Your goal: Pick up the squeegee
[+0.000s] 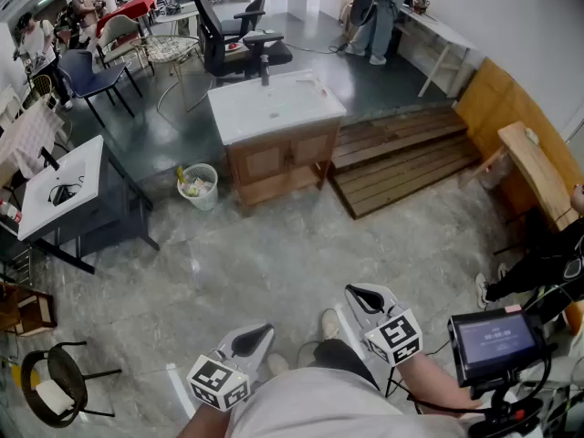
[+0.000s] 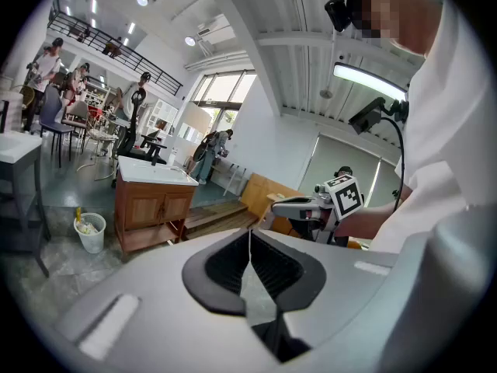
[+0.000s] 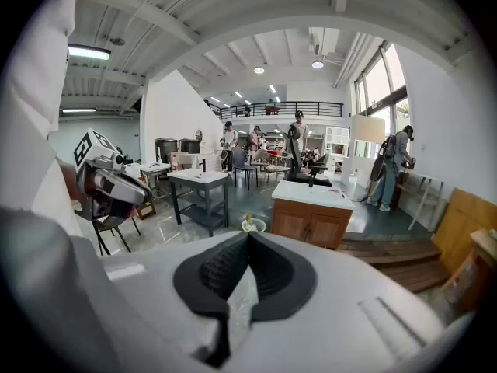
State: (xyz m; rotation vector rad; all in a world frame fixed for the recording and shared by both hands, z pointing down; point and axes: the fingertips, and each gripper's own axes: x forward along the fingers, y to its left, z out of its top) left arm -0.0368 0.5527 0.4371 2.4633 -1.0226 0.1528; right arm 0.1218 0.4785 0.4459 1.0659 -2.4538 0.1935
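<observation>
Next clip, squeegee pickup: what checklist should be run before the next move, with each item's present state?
1. Left gripper empty: ok, jaws together on nothing.
2. Right gripper empty: ok, jaws together on nothing.
3. Jaws open for a grasp: not ok, both shut.
4. Squeegee located: cannot tell, none can be made out on the white-topped wooden sink cabinet.
5. Grey stone floor towards that cabinet free: ok; the white waste bin stands beside the cabinet.

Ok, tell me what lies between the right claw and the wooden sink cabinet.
Head view: only bare grey floor between the right claw and the sink cabinet; the waste bin stands aside.
</observation>
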